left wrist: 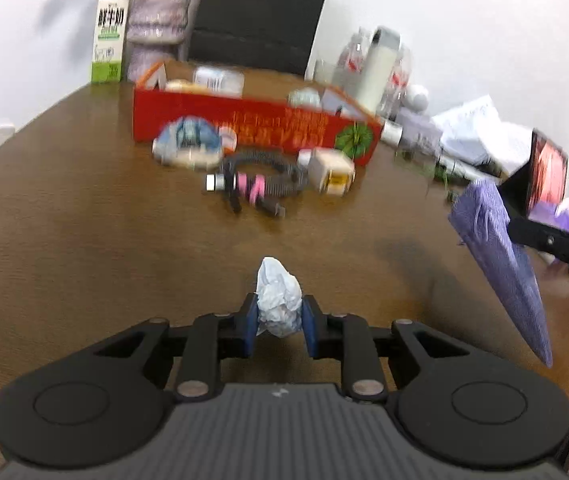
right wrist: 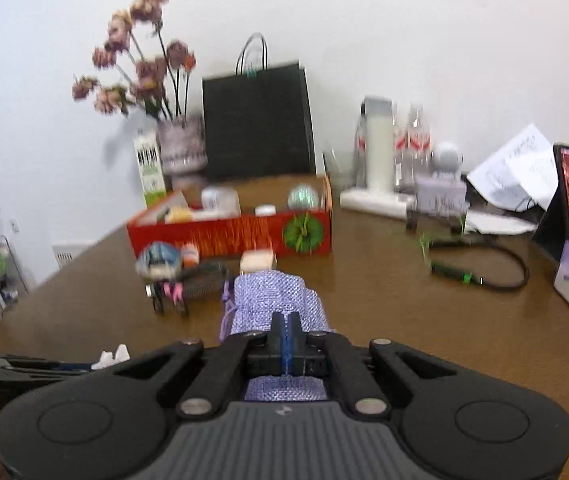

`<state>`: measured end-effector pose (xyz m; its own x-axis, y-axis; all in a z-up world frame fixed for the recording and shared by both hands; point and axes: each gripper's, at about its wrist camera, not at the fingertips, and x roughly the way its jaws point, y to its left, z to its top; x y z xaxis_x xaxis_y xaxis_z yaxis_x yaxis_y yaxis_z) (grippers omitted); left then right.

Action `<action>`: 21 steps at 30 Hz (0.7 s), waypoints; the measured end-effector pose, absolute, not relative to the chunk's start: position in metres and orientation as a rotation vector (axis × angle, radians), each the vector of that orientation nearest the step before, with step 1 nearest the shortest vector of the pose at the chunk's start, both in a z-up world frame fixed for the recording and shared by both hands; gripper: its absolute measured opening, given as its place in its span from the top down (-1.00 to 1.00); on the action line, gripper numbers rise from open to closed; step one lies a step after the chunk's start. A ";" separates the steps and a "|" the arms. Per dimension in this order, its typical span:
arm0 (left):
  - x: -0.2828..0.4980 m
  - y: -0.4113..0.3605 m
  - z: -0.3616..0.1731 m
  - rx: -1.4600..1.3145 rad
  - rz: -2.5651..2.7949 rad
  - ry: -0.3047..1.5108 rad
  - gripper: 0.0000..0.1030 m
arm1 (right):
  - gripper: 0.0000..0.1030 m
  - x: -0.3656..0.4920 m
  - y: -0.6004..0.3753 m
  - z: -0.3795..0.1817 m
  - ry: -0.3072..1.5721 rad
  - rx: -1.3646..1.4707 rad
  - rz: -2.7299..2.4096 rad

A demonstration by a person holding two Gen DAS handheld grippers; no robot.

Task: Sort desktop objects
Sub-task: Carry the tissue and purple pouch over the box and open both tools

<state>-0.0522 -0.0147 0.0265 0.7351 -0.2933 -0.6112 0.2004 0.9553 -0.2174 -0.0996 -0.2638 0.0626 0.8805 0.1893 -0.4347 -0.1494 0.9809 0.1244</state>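
1. Left wrist view: the left gripper (left wrist: 280,320) sits low in the middle of the frame. Its blue pads squeeze a crumpled white paper ball (left wrist: 278,300) from both sides.
2. The paper ball looks very light and soft. I think it squashes easily, so a gentle pinch around its fat middle is enough.
3. At the right edge, a purple mesh pouch (left wrist: 500,264) hangs in the air above the brown table (left wrist: 84,220), held by a black finger of the other tool.
4. In the upper middle sits a red cardboard box (left wrist: 252,128) with small things inside. In front of it lie a coiled spring hand-grip with pink handles (left wrist: 262,184) and a small white box (left wrist: 330,172).
5. Right wrist view: the right gripper (right wrist: 285,340) is low in the middle. Its jaws are pressed tight together on the edge of the pouch (right wrist: 276,300).
6. The pouch looks floppy and light. I think it droops and swings, so holding it by its edge is fine.
7. The red box (right wrist: 220,232) is in the middle, just beyond the pouch. The paper ball (right wrist: 114,356) peeks in at the lower left.
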 end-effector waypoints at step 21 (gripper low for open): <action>0.304 0.011 0.092 -0.201 -0.170 0.793 0.57 | 1.00 0.250 -0.175 0.109 0.530 0.096 0.215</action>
<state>0.3039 0.0106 0.0924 0.6898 -0.2264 -0.6877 0.0758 0.9672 -0.2424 0.2500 -0.1750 0.1092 0.8411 0.2277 -0.4907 -0.1782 0.9731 0.1461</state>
